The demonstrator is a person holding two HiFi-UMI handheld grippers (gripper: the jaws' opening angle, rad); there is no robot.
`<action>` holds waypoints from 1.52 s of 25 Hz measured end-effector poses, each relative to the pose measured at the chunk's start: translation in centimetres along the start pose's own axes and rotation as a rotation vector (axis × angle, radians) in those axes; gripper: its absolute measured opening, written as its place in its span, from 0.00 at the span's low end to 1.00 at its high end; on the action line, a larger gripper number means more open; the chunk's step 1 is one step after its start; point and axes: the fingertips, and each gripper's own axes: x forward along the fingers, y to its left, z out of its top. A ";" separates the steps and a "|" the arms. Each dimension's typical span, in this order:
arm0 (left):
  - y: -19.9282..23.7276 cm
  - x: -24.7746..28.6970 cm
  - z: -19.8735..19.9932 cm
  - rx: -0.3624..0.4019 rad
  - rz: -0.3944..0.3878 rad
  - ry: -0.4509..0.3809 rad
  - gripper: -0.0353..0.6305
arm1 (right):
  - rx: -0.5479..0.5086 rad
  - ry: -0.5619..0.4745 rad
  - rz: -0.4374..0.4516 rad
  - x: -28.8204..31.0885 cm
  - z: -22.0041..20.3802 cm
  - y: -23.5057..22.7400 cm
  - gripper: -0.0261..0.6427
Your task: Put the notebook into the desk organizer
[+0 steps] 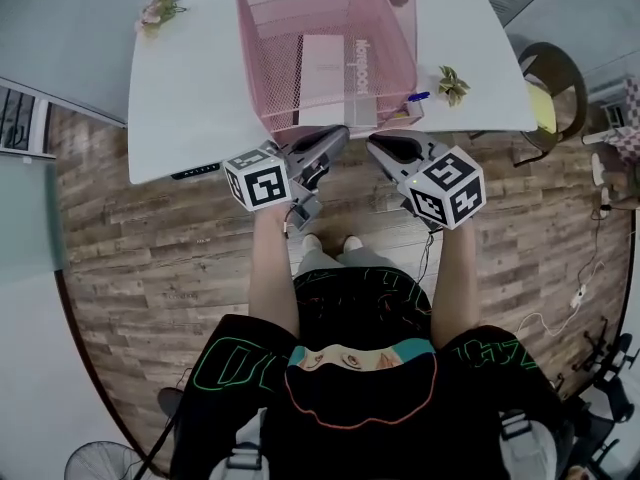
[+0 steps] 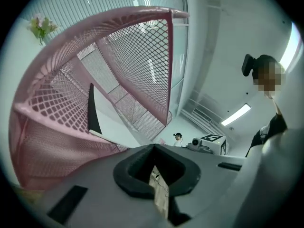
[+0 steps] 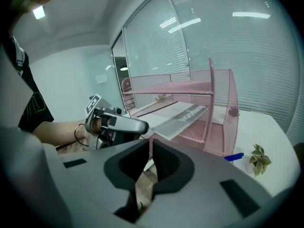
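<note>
Pink mesh is most of what I see: the organizer [image 1: 392, 30] stands on the white table [image 1: 190, 98], its open front towards me. The notebook [image 1: 325, 66] is already inside, lying flat on the lower shelf. In the right gripper view the notebook [image 3: 183, 118] pokes a little past the shelf's front edge, printed cover up.

My left gripper [image 1: 340, 134] is at the table's near edge, just in front of the organizer and roughly level. Its own view shows the left gripper [image 2: 154, 148] with its jaws pressed together and nothing between them, and the organizer's wall [image 2: 142, 56] filling the frame close ahead.

My right gripper [image 1: 374, 144] sits just beside the left one, tilted downwards at the same front edge. From its own camera the right gripper [image 3: 149, 144] has its jaws very narrow, with only a thin slit between the pads and nothing in it. The left gripper [image 3: 145, 126] shows there too, just short of the organizer [image 3: 221, 108]. I cannot tell whether either tip touches the mesh.

Near the organizer's right corner lie a blue pen [image 1: 418, 96] and a small plant [image 1: 453, 83]. A sprig of flowers [image 1: 157, 10] sits at the far left corner. Wooden floor [image 1: 150, 268] runs under me.
</note>
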 end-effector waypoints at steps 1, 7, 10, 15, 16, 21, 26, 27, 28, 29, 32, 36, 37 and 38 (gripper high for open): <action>0.0 0.3 0.0 0.002 0.003 0.000 0.04 | -0.002 -0.020 0.000 0.1 0.3 0.1 0.08; -0.6 -0.5 0.2 0.026 -0.014 0.017 0.04 | 0.000 -0.074 -0.125 1.4 1.5 -1.3 0.08; -1.1 -0.3 0.5 0.051 -0.031 0.031 0.04 | 0.009 -0.098 -0.220 1.2 2.0 -3.7 0.08; -2.6 -1.1 1.5 0.136 -0.037 0.014 0.04 | 0.010 -0.162 -0.298 0.9 3.0 -4.5 0.08; -3.0 -1.2 1.8 0.159 -0.033 0.006 0.04 | 0.008 -0.167 -0.300 0.8 3.1 -4.4 0.08; -4.5 -1.7 3.5 0.293 0.011 -0.022 0.04 | -0.013 -0.209 -0.274 0.2 4.2 -3.2 0.05; -6.4 -1.9 4.9 0.432 0.060 -0.050 0.04 | -0.043 -0.298 -0.239 -1.4 6.3 -2.0 0.04; -6.8 -1.9 5.2 0.459 0.068 -0.056 0.04 | -0.048 -0.319 -0.230 -1.7 6.8 -1.7 0.04; -7.3 -2.0 5.6 0.484 0.074 -0.065 0.04 | -0.054 -0.341 -0.223 -2.1 7.3 -1.5 0.04; -7.8 -2.0 6.0 0.507 0.081 -0.076 0.04 | -0.060 -0.363 -0.219 -2.5 7.9 -1.2 0.04; -9.2 -2.5 7.5 0.572 0.115 -0.121 0.04 | -0.082 -0.428 -0.221 -4.0 9.9 -0.7 0.04; -10.9 -3.6 9.9 0.656 0.179 -0.190 0.04 | -0.106 -0.487 -0.238 -5.5 12.3 -0.4 0.04; -11.3 -3.8 10.5 0.677 0.202 -0.209 0.04 | -0.105 -0.500 -0.242 -5.9 12.9 -0.5 0.04; -11.6 -4.1 11.1 0.697 0.228 -0.229 0.04 | -0.102 -0.514 -0.247 -6.3 13.4 -0.5 0.04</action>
